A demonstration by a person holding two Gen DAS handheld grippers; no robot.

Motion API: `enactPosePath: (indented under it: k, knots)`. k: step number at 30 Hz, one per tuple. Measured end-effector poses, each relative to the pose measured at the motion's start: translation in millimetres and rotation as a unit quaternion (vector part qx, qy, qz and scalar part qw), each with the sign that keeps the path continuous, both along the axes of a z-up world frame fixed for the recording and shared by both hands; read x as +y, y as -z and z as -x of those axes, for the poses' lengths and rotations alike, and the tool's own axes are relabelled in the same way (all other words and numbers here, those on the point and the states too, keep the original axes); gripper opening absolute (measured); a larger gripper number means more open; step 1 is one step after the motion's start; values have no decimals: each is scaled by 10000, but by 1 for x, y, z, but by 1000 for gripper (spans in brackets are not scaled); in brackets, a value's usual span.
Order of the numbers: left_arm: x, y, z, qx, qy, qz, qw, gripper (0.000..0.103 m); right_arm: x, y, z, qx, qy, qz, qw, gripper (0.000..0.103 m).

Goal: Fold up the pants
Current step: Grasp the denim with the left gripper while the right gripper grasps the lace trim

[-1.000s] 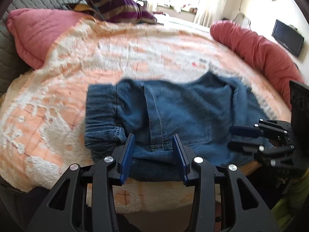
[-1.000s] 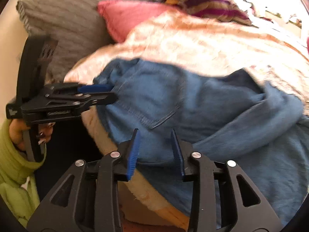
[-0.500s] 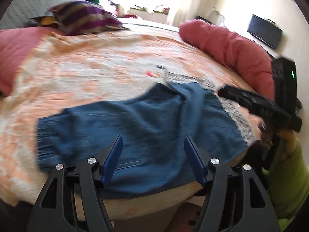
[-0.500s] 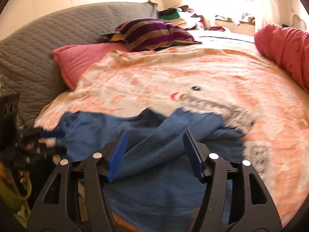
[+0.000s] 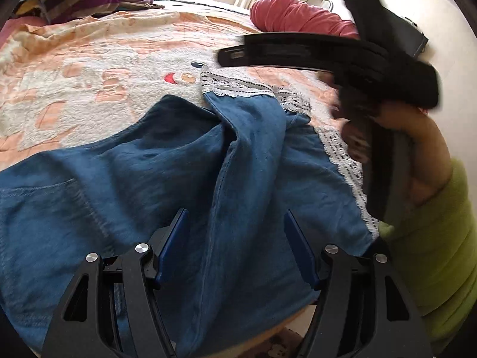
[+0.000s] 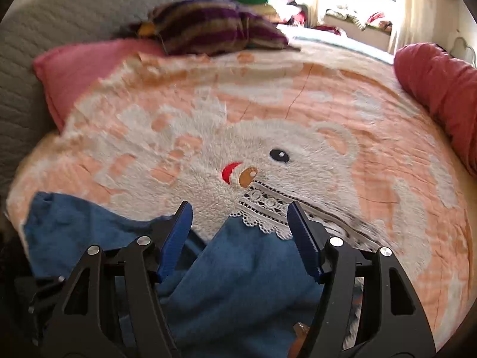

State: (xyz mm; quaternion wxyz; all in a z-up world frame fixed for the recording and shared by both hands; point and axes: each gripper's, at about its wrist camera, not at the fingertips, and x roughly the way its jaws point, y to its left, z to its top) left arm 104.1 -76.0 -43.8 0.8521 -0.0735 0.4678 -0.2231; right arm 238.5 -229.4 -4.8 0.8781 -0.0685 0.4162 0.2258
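Blue denim pants (image 5: 167,185) with white lace hems (image 5: 235,86) lie rumpled on the peach bear blanket (image 5: 89,68) near the bed's front edge. My left gripper (image 5: 235,238) is open and empty, low over the pant legs. My right gripper (image 6: 240,232) is open and empty, hovering over a leg end and its lace hem (image 6: 265,205). In the left wrist view the right gripper's body (image 5: 313,50) reaches over the far hem from the right.
A pink pillow (image 6: 74,65) and a striped purple cushion (image 6: 208,26) lie at the head, against a grey headboard (image 6: 59,15). A red bolster (image 6: 441,89) runs along the far right side. The person's green sleeve (image 5: 432,238) is at the right.
Both grippers have opened wider and swung from the waist side toward the leg ends. The right gripper moved forward over the lace hem. The pants lie more spread out.
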Motion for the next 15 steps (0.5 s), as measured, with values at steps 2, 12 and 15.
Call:
enactPosePath:
  k: [2, 12, 15]
  knots:
    - [-5, 5, -1, -67, 67, 19, 10000, 46, 10, 14, -16, 185, 96, 180, 9996, 59]
    - [-17, 3, 12, -373, 501, 6, 9980, 11, 37, 60, -62, 520, 463, 907, 9934, 20]
    - [-16, 3, 14, -393, 521, 8, 9979, 11, 20, 60, -65, 537, 505, 675, 9950, 5]
